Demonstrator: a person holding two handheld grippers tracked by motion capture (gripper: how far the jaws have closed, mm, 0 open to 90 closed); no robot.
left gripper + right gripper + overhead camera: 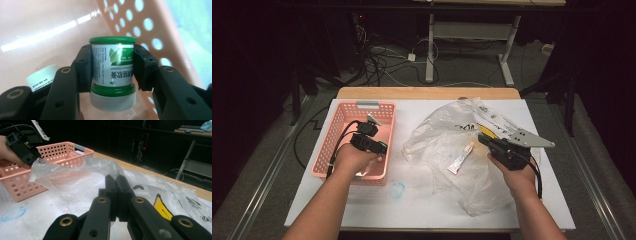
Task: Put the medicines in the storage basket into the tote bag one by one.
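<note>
Near edge, high view: two forearms entering from the bottom, one gripper in each hand.

Left gripper (368,131): lowered into pink basket (384,109) at left of the white table top (412,200). Jaws clamped on green-labelled jar (113,67), pads pressing both sides of the label, just below the green rim. Jar inverted: green base uppermost, white ribbed cap (113,101) at the bottom, held inside the basket close to its perforated wall. Whether resting on the basket floor: cannot tell.

Second container, white-capped jar (41,77): lying in the basket, left of and behind the left jaw in the left gripper view, partly hidden.

Right gripper (486,141): held over clear plastic bag (447,150) at the right half of the table. Jaws pressed together in the right gripper view, nothing seen between them. Grey three-cornered plate on top.

Small white and red tube (460,158): lying on or in the crumpled bag, just left of the right gripper.

Pale blue mark (398,189): on the table top, just in front of the basket's near right corner.

Printed packaging with yellow patch (163,209): under the bag, beside the right jaws.

Far side: wooden table edge (427,93), then dark floor with cables and desk legs.
</note>
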